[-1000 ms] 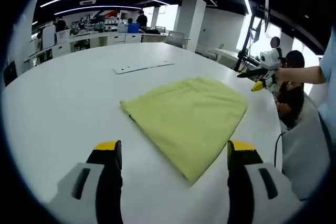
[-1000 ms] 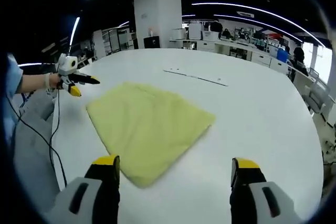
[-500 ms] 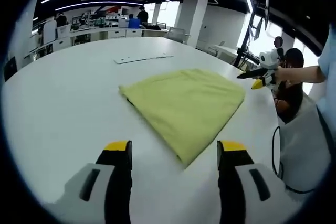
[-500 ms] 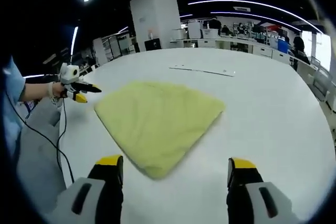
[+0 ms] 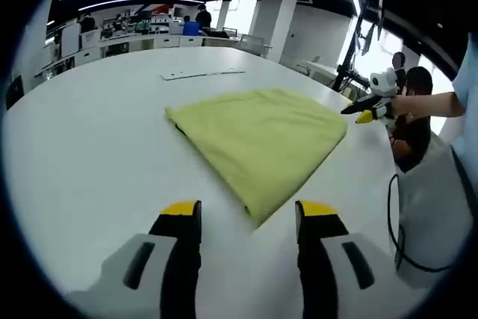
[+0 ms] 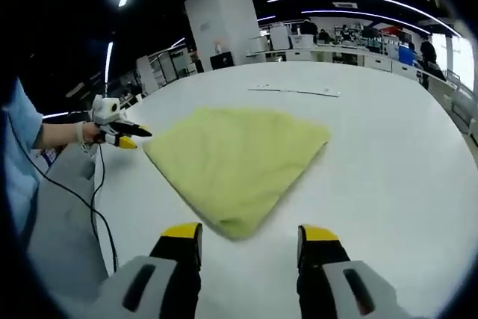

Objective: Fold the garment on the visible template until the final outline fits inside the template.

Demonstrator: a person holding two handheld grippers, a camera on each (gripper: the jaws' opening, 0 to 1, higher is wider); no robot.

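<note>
While the folded yellow garment [image 5: 261,143] lies flat on the white table [image 5: 89,147], my left gripper [image 5: 249,218] spread, empty, just short of its corner, right gripper [image 6: 249,235] likewise.

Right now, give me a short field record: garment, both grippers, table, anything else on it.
garment: yellow cloth, folded flat, nearest corner toward both grippers
left gripper: open, empty, just short of cloth corner
right gripper: open, empty, just short of cloth corner
table: white, rounded
other item: flat white strip beyond the cloth
template: cannot tell
</note>
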